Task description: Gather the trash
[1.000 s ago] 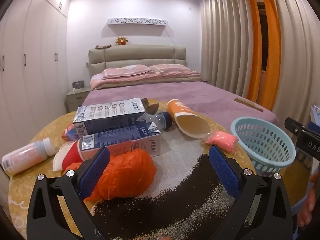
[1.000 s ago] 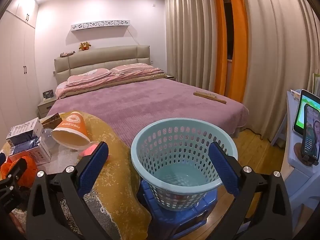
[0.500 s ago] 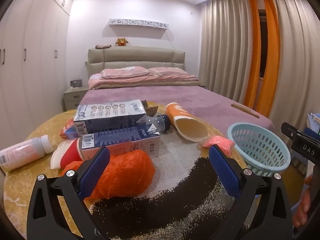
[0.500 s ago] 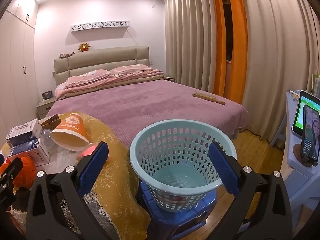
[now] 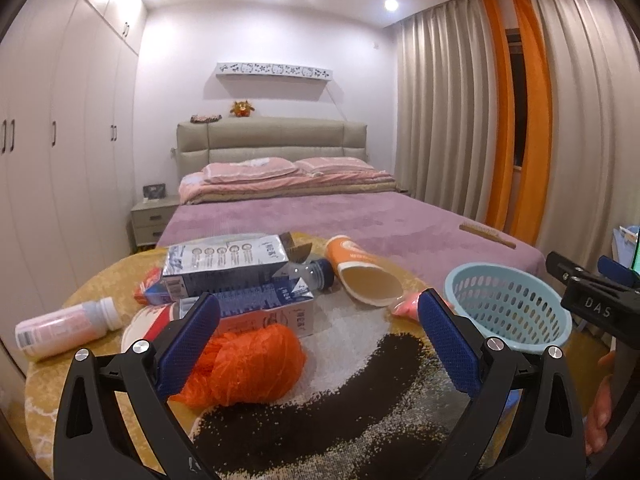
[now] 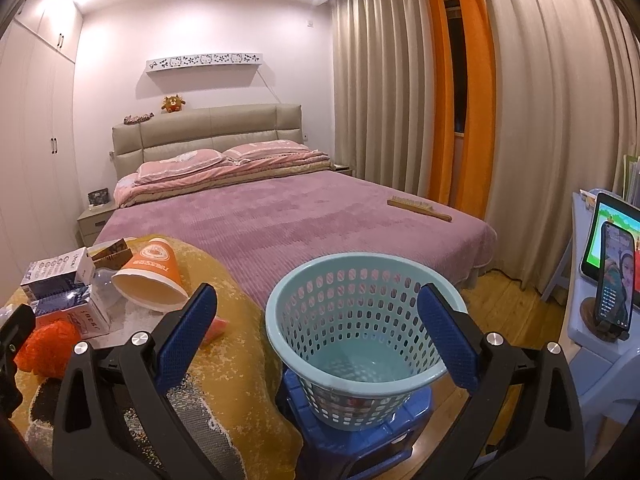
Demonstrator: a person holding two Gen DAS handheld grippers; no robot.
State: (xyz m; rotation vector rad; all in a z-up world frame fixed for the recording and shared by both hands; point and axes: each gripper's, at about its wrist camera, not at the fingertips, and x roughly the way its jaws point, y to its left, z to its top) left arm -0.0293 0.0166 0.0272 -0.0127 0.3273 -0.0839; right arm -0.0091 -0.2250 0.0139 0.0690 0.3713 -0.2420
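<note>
Both views tilted upward slightly; left tool [image 5: 318, 338] and right tool [image 6: 318, 338] gape empty.

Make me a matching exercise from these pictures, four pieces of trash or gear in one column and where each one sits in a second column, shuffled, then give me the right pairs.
Things:
1. orange paper cup
2. crumpled orange bag
3. white bottle
4. light blue basket

Places:
A. on the blue stool beside the table
B. lying on its side at the table's far left edge
C. nearest the left gripper, in front of the cartons
D. lying on its side, its open mouth toward the basket, right of the cartons

Pairs: 1-D, 2-C, 3-B, 4-A
</note>
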